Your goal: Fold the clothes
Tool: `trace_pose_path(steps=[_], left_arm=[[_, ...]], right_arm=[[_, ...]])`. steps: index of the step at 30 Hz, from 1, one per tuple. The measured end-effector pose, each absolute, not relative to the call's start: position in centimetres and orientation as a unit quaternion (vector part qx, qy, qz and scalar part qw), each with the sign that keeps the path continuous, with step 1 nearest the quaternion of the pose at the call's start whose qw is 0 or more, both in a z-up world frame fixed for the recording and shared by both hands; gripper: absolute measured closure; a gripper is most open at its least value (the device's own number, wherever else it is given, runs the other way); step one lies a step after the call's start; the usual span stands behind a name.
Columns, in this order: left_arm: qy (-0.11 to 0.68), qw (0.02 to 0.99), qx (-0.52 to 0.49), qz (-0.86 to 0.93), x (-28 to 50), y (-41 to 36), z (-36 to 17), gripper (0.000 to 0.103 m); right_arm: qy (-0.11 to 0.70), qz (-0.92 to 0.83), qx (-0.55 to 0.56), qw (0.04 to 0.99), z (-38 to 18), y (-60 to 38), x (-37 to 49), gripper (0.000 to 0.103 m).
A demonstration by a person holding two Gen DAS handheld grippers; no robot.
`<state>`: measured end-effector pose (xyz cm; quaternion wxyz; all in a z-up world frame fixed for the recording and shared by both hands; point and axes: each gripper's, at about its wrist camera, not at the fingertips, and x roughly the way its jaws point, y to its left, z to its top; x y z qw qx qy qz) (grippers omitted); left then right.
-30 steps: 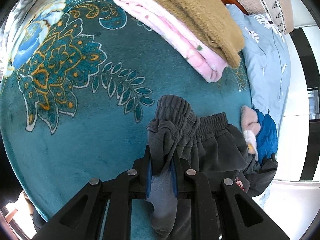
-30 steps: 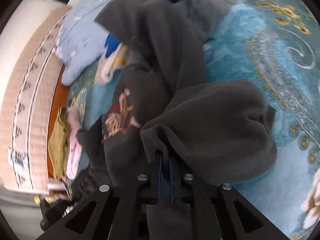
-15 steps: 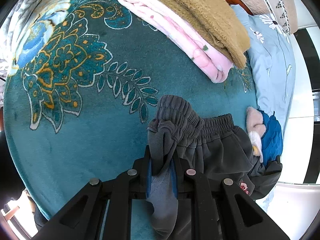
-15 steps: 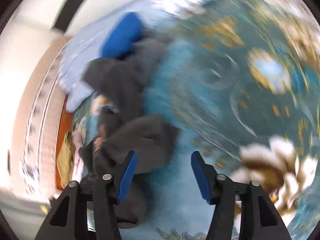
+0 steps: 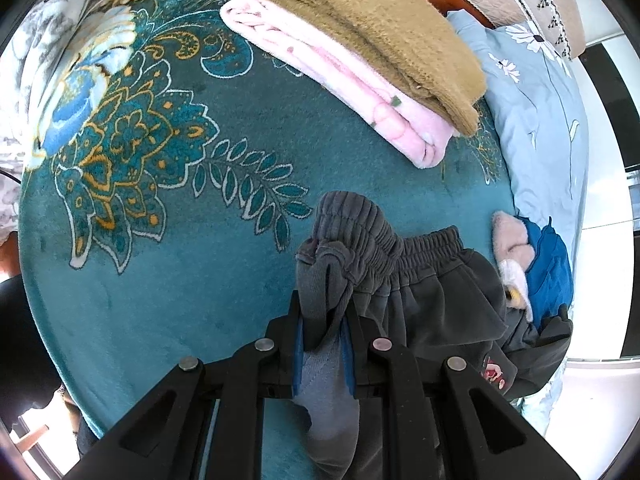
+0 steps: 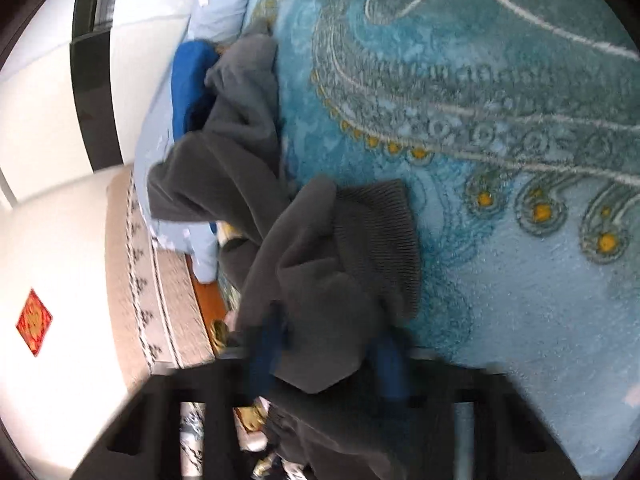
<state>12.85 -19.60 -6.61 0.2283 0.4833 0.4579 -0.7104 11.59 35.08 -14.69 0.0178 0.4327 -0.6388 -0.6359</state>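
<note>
We had the left hand-held gripper (image 5: 323,344) clamped on the grey sweatpants (image 5: 404,280) waistband; right hand-held gripper (image 6: 326,354) blurred, fingers apart around a cuff, grip unclear.

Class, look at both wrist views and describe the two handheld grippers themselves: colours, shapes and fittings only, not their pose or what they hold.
The left gripper is matte black plastic with angular struts and triangular cut-outs, round silver pivot bolts, and bright blue pads lining its two fingers. The right gripper is motion-blurred but shows the same black frame with cut-outs and blue finger pads. No cables, markings, sleeves or hands are visible.
</note>
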Motion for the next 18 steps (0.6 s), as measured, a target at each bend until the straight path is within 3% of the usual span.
trace_pose_path(steps=[3,9,12,15,18], left_arm=[[0.464,0.229,0.475,-0.712,13.1,-19.8,-6.5,0.087],[0.473,0.246,0.441,-0.722,14.1,-20.2,-5.5,0.088],[0.493,0.246,0.437,-0.711,14.3,-20.4,-5.9,0.088],[0.493,0.249,0.441,-0.707,14.3,-20.5,-6.1,0.088],[0.504,0.252,0.46,-0.686,14.4,-20.7,-6.9,0.088]], right_arm=[[-0.613,-0.674,0.413,0.005,-11.8,37.0,12.4,0.084],[-0.486,-0.797,0.356,-0.046,-0.7,43.7,17.4,0.086],[-0.448,-0.815,0.361,-0.066,1.5,44.9,20.5,0.086],[-0.445,-0.797,0.4,-0.086,-0.8,45.3,21.9,0.086],[-0.497,-0.727,0.46,-0.118,-7.3,45.9,22.5,0.086]])
